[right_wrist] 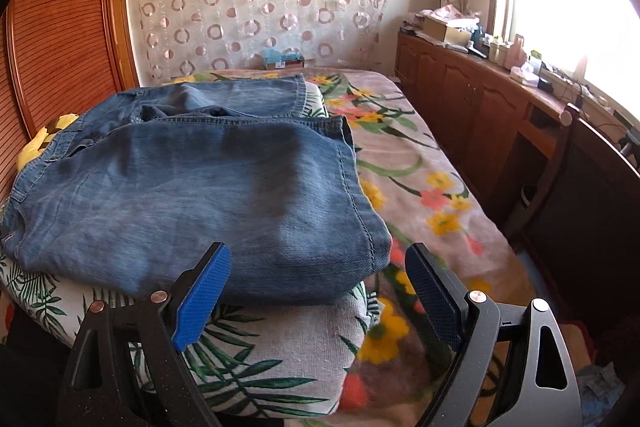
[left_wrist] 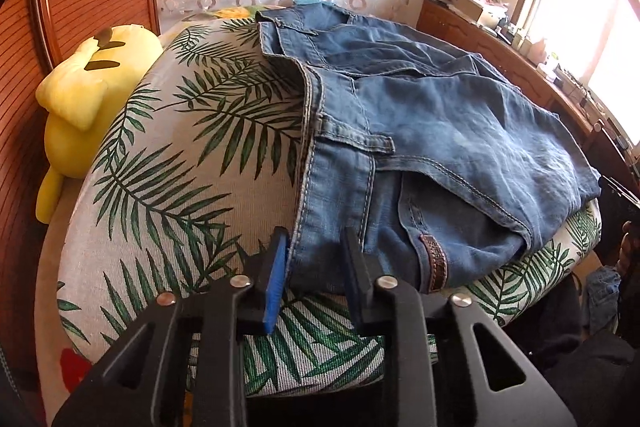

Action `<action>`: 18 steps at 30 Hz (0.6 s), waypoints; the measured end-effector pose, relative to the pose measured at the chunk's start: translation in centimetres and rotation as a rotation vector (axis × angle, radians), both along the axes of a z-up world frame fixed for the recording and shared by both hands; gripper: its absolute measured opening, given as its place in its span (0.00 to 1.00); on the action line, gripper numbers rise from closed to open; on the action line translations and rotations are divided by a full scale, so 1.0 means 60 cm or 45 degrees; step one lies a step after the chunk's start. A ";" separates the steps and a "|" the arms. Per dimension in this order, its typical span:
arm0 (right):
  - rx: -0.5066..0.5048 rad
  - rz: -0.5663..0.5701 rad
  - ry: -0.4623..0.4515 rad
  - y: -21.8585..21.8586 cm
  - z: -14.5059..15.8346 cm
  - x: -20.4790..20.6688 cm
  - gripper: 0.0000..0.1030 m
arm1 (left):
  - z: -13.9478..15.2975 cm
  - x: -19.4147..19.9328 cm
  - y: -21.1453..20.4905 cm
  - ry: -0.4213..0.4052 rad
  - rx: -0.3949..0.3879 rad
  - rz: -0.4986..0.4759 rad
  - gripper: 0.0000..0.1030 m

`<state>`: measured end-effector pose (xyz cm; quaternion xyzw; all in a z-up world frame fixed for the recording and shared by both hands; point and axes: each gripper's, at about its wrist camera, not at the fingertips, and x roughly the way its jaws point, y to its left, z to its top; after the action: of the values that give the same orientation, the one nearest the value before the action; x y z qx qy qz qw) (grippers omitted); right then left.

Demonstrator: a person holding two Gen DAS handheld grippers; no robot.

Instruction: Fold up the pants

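The left gripper (left_wrist: 316,247) has its fingers (left_wrist: 276,267) narrowed around the near waistband corner of the jeans (left_wrist: 420,131); whether they already pinch the denim, I cannot tell. The right gripper (right_wrist: 316,291) is released, fingers (right_wrist: 204,291) wide (the folded edge lies just ahead between them). Beyond, the jeans rest on a leaf-print cushion (left_wrist: 180,167), and a yellow plush toy (left_wrist: 88,95) lies far left.

The left gripper (left_wrist: 316,247) tilted down at the near edge of the jeans (left_wrist: 420,131), its jaws narrowed around the denim edge; the right gripper (right_wrist: 320,287) stood wide open before the jeans' near corner, pads clear of it.
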<state>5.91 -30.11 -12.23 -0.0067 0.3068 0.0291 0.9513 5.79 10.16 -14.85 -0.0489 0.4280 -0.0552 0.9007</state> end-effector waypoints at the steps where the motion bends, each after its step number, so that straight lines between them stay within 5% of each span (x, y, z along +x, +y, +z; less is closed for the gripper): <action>1: 0.013 0.002 0.018 0.001 -0.001 0.002 0.87 | 0.000 0.000 -0.001 0.001 0.013 -0.001 0.19; 8: 0.044 0.039 0.085 0.021 0.000 0.002 0.79 | 0.015 -0.010 -0.004 -0.011 0.029 -0.032 0.08; 18: 0.018 0.039 0.107 0.008 0.024 0.019 0.16 | 0.065 -0.034 -0.011 -0.102 0.039 -0.050 0.05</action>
<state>7.08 -29.64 -10.82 -0.0035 0.3463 0.0460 0.9370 3.76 9.47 -10.94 -0.0244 0.3934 -0.0683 0.9165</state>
